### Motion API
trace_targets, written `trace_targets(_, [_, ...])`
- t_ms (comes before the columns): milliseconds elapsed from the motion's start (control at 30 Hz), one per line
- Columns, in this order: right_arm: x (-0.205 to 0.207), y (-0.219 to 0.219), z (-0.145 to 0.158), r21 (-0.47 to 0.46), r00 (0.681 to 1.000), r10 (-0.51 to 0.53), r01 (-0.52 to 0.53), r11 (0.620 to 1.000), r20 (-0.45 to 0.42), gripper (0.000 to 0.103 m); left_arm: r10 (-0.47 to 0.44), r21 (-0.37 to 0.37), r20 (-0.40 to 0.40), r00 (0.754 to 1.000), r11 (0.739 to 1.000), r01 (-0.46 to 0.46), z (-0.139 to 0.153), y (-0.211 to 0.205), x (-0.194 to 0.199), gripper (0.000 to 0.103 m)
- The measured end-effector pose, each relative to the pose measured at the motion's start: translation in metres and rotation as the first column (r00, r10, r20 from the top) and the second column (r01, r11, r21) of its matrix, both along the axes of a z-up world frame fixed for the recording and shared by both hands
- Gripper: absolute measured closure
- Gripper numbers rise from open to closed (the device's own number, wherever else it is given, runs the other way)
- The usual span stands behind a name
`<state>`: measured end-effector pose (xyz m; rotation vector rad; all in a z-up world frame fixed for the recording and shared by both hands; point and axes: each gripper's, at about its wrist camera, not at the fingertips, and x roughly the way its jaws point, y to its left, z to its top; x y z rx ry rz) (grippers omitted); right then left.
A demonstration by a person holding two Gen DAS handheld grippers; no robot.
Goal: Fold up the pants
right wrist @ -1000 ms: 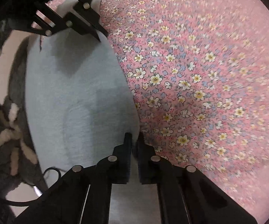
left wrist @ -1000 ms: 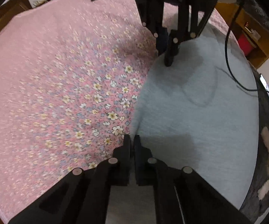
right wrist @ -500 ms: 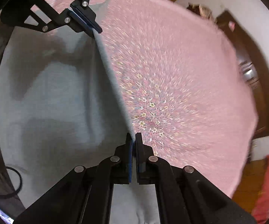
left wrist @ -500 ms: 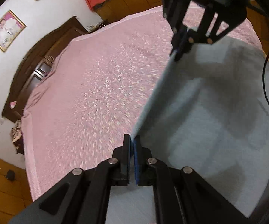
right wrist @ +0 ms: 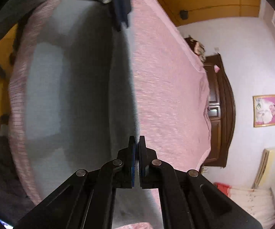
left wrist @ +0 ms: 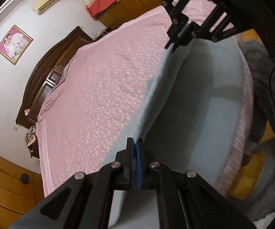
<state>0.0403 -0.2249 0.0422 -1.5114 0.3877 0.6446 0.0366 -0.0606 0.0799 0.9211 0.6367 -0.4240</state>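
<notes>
Pants (left wrist: 204, 103): pale grey-blue, edge lifted taut over pink bedspread (left wrist: 103, 87).

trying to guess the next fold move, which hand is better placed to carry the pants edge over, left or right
Neither clearly: the left gripper and right gripper are both shut on the same lifted edge of the grey pants above the pink bedspread, so they'll likely carry it together.

Pale grey-blue pants (left wrist: 204, 103) over pink bedspread (left wrist: 99, 87), black hand-held gripper frames with blue pads (left wrist: 139, 164), dark brown headboard (right wrist: 221, 103), white walls.
</notes>
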Motion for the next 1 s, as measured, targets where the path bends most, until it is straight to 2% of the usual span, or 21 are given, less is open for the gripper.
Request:
trace_targets(100, [-0.015,-0.003,-0.014,0.007,1.000,0.001,-0.001,1.000,-0.017,0.099,-0.004,0.014,-0.029,1.000,1.000,0.005,-0.010,-0.002,-0.023,0.101])
trace_targets(267, [-0.018,-0.011,-0.027,0.000,1.000,0.000,0.000,1.000,-0.027,0.099,-0.005,0.019,-0.059,0.998,1.000,0.006,-0.029,-0.006,-0.048,0.101])
trace_targets(400, [-0.027,-0.009,-0.044,-0.025,0.999,0.012,-0.011,1.000,0.043,0.099,-0.014,0.036,-0.061,0.998,0.999,0.016,-0.044,-0.006,-0.062,0.101])
trace_targets(567, [-0.064,-0.011,-0.088,-0.118,0.974,0.104,-0.081,0.990,0.203,0.099,-0.003,0.045,-0.067,0.998,0.999,0.006,-0.059,-0.007,-0.065,0.101])
trace_targets(733, [-0.077,-0.018,-0.112,-0.145,0.962,0.132,-0.099,0.984,0.239,0.099,-0.003,0.046,-0.102,0.995,0.999,0.007,-0.075,-0.006,-0.066,0.101])
trace_targets(933, [-0.083,-0.025,-0.105,-0.136,0.967,0.118,-0.088,0.987,0.225,0.100,-0.050,0.153,-0.068,0.996,0.986,0.060,-0.095,-0.015,-0.078,0.101])
trace_targets(1000, [-0.100,-0.031,-0.113,-0.156,0.964,0.132,-0.097,0.983,0.229,0.100,-0.058,0.193,-0.051,0.997,0.979,0.067,-0.101,-0.020,-0.082,0.101])
